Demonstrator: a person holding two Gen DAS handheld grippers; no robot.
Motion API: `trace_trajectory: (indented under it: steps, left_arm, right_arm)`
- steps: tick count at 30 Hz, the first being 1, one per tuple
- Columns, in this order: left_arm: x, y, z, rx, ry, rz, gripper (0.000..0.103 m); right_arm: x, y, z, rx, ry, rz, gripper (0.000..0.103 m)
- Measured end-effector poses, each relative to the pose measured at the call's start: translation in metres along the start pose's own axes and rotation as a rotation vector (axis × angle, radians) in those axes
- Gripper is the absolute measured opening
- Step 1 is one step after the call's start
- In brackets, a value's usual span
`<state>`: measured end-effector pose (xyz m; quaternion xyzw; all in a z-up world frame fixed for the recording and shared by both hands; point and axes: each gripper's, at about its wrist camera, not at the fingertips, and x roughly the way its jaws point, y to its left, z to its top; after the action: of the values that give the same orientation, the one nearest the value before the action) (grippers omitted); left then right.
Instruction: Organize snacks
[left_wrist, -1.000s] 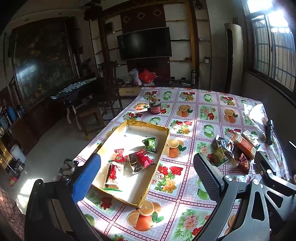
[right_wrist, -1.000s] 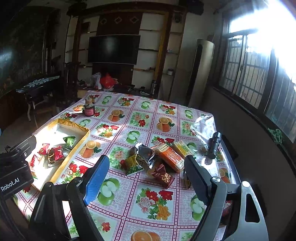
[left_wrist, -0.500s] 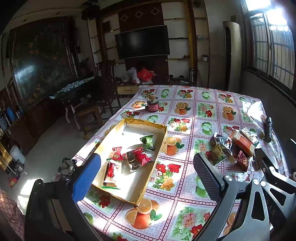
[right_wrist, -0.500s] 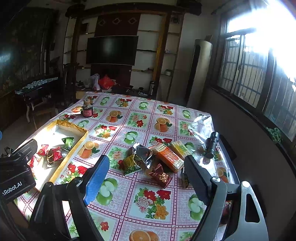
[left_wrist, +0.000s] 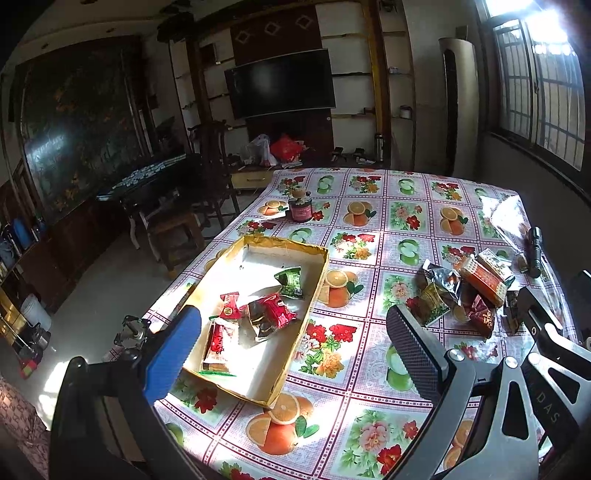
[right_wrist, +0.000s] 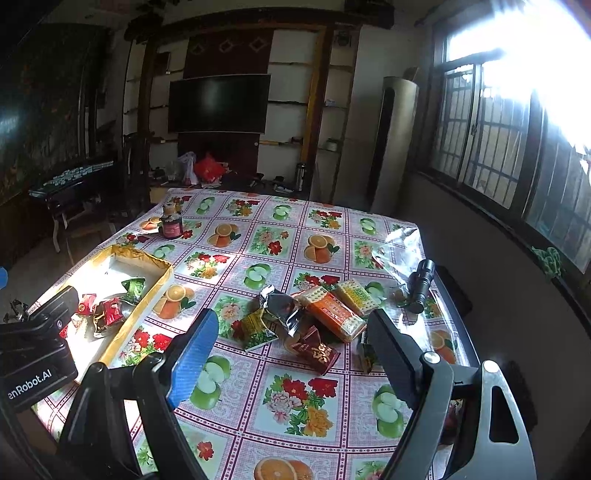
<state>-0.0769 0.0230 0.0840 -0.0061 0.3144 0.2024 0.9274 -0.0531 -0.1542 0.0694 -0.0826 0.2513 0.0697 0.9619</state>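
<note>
A shallow cardboard box (left_wrist: 317, 258) (right_wrist: 162, 271) lies on the table's left side with several snack packets in it, red ones (left_wrist: 271, 314) and a green one (left_wrist: 290, 282). A heap of loose snacks lies to the right: an orange cracker pack (right_wrist: 334, 314) (left_wrist: 484, 278), a silver bag (right_wrist: 282, 306), a yellow-green packet (right_wrist: 258, 328), a dark red packet (right_wrist: 317, 350). My left gripper (left_wrist: 291, 339) is open and empty above the box's near end. My right gripper (right_wrist: 291, 350) is open and empty, held above the heap's near side.
A flowered, fruit-print cloth covers the table (right_wrist: 295, 398). A small dark jar (left_wrist: 300, 208) (right_wrist: 171, 225) stands at the far left. A black torch (right_wrist: 419, 284) (left_wrist: 534, 251) lies by the right edge on clear plastic. Chairs and a dark side table stand left of the table.
Both grippers have drawn back and risen a little, so the box and the heap sit slightly farther off. Both stay open and empty. Nothing on the table has moved.
</note>
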Motion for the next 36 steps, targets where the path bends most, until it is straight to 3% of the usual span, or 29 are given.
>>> trace_trajectory:
  steps: [36]
  left_arm:
    - [-0.0002,-0.0067,-0.0012,0.016,-0.005,-0.003,0.101]
  right_arm:
    - [-0.0039,-0.0030,-0.0018,0.004,-0.004,0.001,0.083]
